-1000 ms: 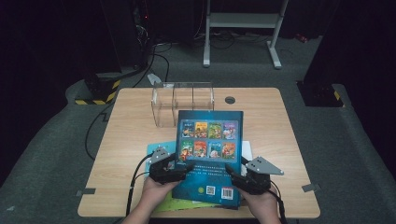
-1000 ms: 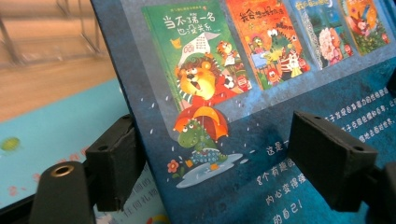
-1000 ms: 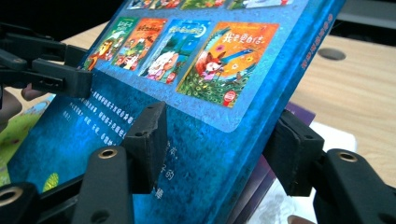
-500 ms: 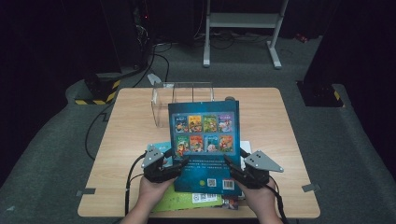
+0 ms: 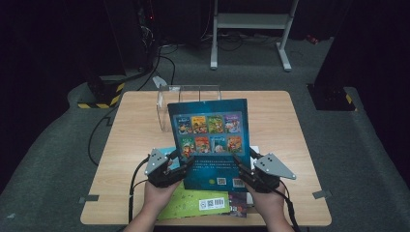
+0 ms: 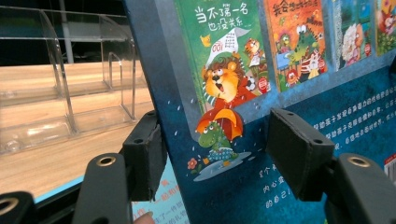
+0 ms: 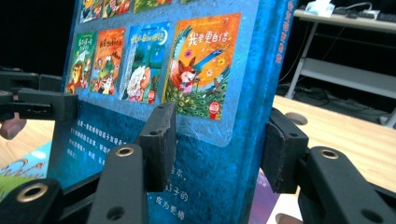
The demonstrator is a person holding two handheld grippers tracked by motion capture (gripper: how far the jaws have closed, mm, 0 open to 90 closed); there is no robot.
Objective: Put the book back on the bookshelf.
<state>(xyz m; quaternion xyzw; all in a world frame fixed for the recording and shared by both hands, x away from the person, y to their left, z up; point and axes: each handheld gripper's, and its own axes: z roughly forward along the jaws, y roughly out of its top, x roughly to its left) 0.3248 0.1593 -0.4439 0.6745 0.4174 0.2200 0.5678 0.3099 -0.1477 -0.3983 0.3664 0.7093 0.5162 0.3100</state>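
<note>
Both forearms come in low, side by side. The left gripper (image 5: 178, 165) and right gripper (image 5: 245, 170) tilt up and inward — jaws have just been closing, a book's edges between them.

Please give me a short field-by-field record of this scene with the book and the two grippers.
held thing: blue picture book, raised and tilted off the table
left gripper: jaws just closing, astride the book's left edge
right gripper: jaws just closing, astride the book's spine edge
behind book: clear acrylic book stand
under book: green book and more books lying flat
</note>
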